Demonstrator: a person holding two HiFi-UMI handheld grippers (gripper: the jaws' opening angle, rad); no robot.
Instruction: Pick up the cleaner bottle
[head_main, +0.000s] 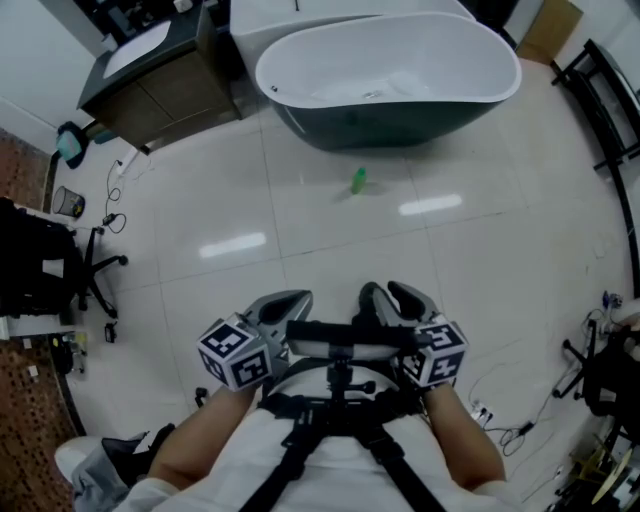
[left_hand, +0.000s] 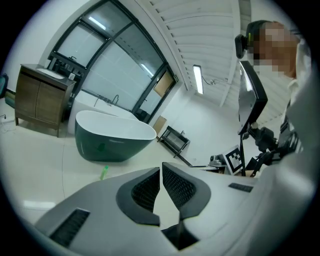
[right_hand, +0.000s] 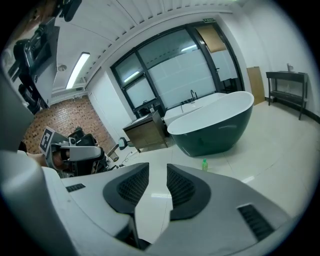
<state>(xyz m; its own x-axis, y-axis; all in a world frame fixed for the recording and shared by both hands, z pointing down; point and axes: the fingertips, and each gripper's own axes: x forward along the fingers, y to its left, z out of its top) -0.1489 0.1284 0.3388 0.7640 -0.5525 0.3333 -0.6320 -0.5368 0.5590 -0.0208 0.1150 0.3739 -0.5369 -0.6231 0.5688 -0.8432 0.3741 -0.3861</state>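
Note:
The cleaner bottle (head_main: 358, 180) is small and green. It stands alone on the white tiled floor just in front of the dark green bathtub (head_main: 300, 100), far ahead of both grippers. It also shows small in the left gripper view as the bottle (left_hand: 104, 172) and in the right gripper view as the bottle (right_hand: 204, 164). My left gripper (head_main: 298, 298) (left_hand: 161, 168) is held close to my body with its jaws shut on nothing. My right gripper (head_main: 390, 292) (right_hand: 158, 166) is beside it, open by a narrow gap with only floor showing between the pads.
A wooden vanity cabinet (head_main: 150, 80) stands left of the tub. A black metal rack (head_main: 605, 100) lines the right wall. An office chair (head_main: 60, 270) and gear sit at the left, and cables (head_main: 500, 415) and stands at the lower right.

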